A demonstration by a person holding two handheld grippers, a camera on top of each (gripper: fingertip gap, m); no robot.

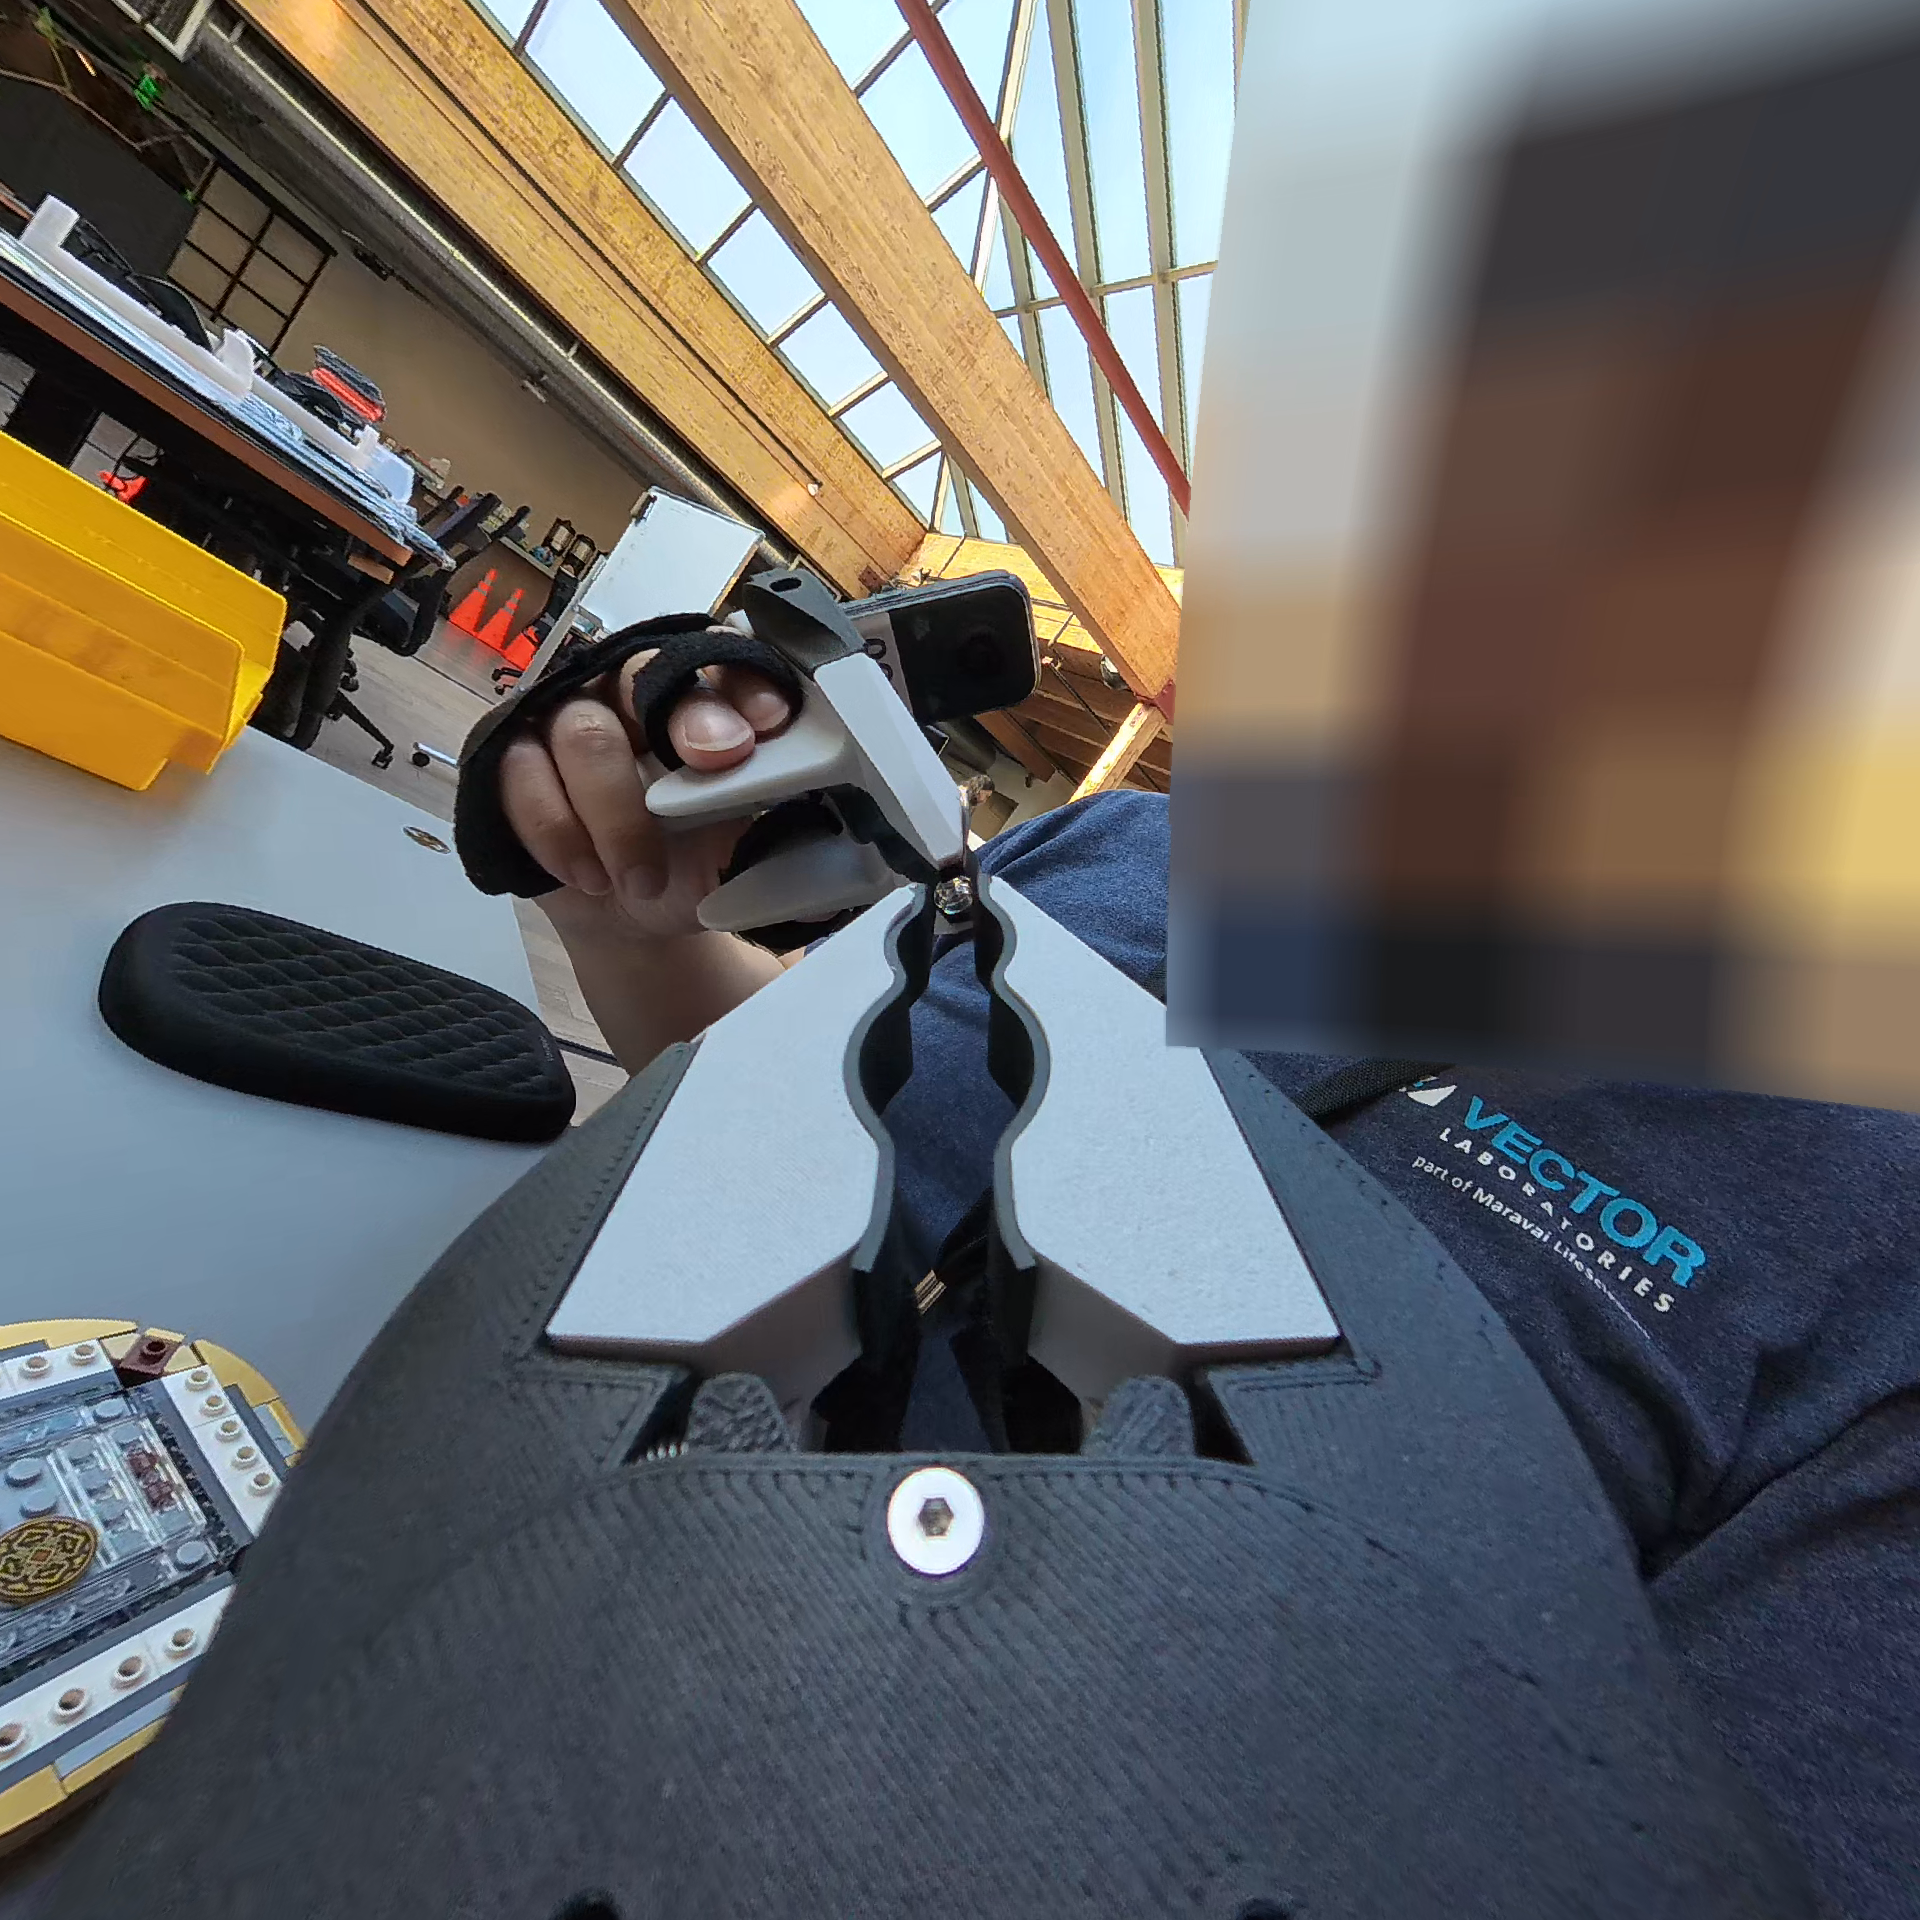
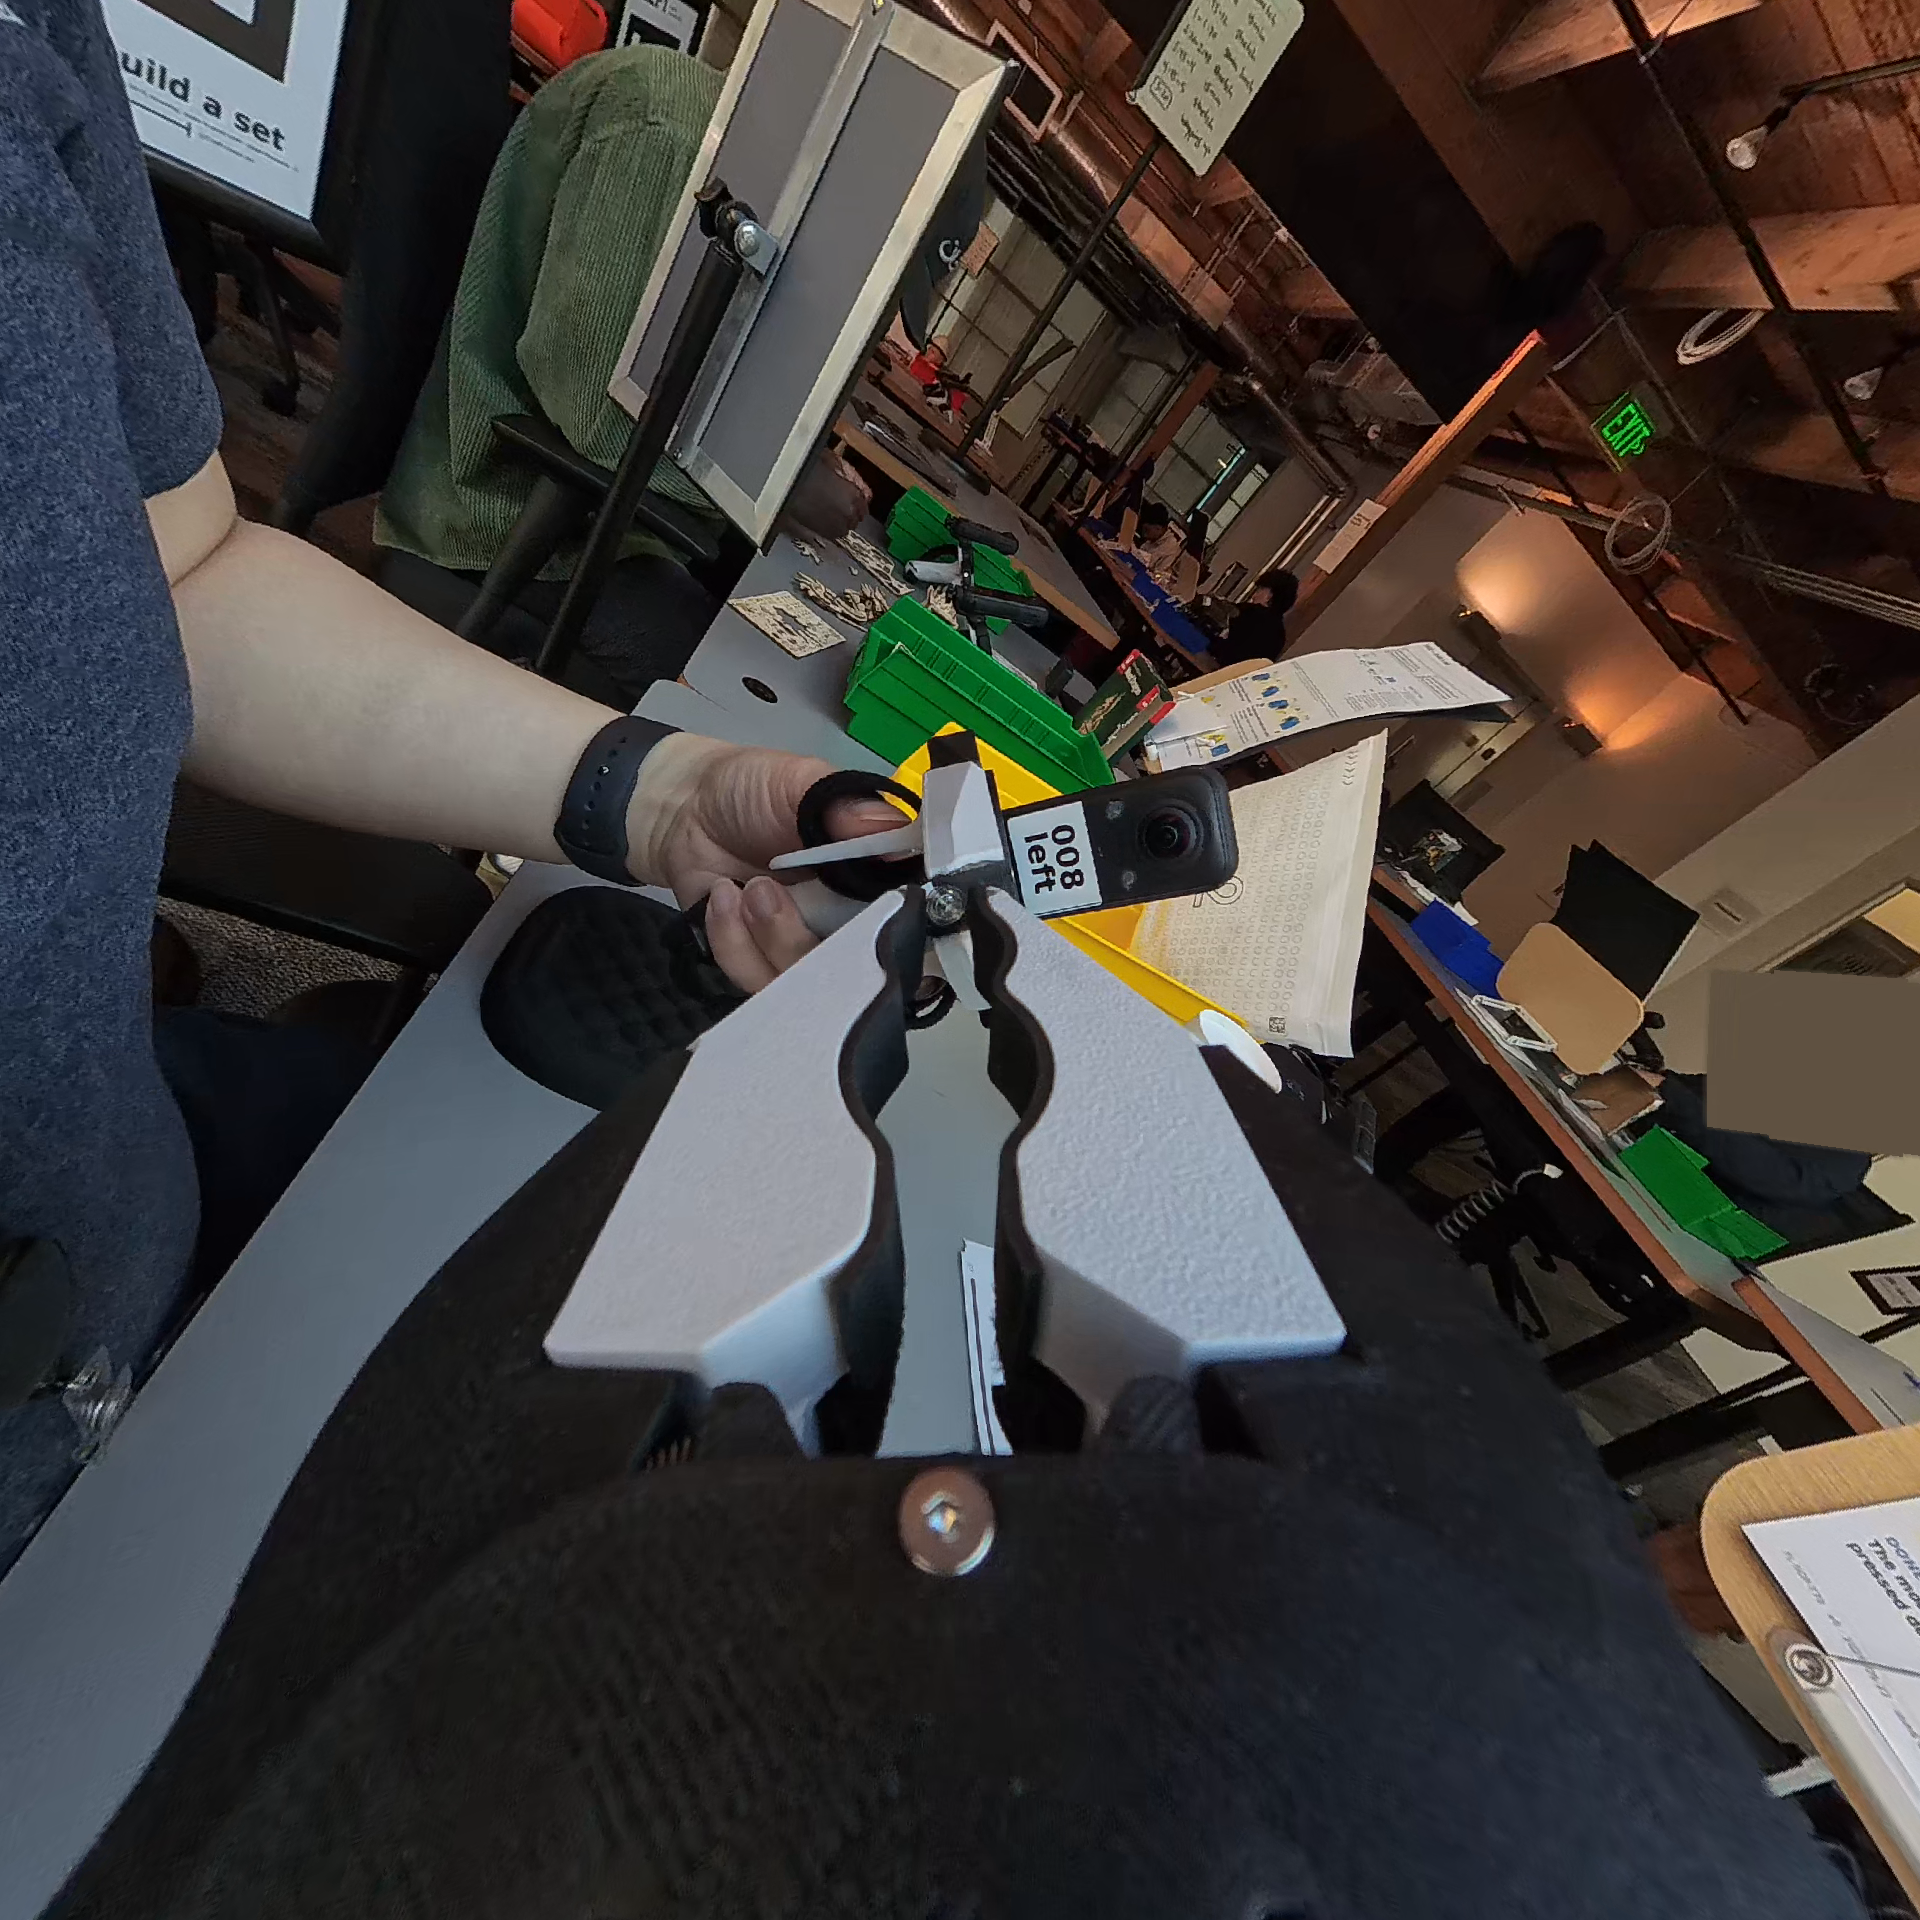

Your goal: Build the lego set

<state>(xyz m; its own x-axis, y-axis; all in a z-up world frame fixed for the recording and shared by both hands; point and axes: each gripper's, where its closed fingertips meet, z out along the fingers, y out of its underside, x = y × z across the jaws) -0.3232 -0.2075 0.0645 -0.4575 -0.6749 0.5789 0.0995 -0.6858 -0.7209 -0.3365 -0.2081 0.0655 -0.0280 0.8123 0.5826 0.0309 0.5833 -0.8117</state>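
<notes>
My two grippers meet tip to tip in the air in front of the person's chest. In the left wrist view my left gripper (image 1: pixel 951 902) has its fingers closed on a small silvery round piece (image 1: pixel 951 894). My right gripper (image 1: pixel 940 868), held by a strapped hand, pinches the same piece from the far side. In the right wrist view my right gripper (image 2: pixel 943 914) is closed on the piece (image 2: pixel 943 908), with the left gripper (image 2: pixel 954 902) facing it. The part-built lego model (image 1: pixel 104 1538), with white, grey and gold parts, lies at lower left on the table.
A yellow bin (image 1: pixel 114 644) and a black wrist rest (image 1: pixel 332 1018) are on the grey table (image 1: pixel 208 1195). Behind the grippers are the yellow bin (image 2: pixel 1122 951), green bins (image 2: pixel 956 675), an instruction booklet (image 2: pixel 1278 894) and a stand-mounted board (image 2: pixel 810 239). A clipboard (image 2: pixel 1829 1621) lies at lower right. My left and right fingertips are right by each other.
</notes>
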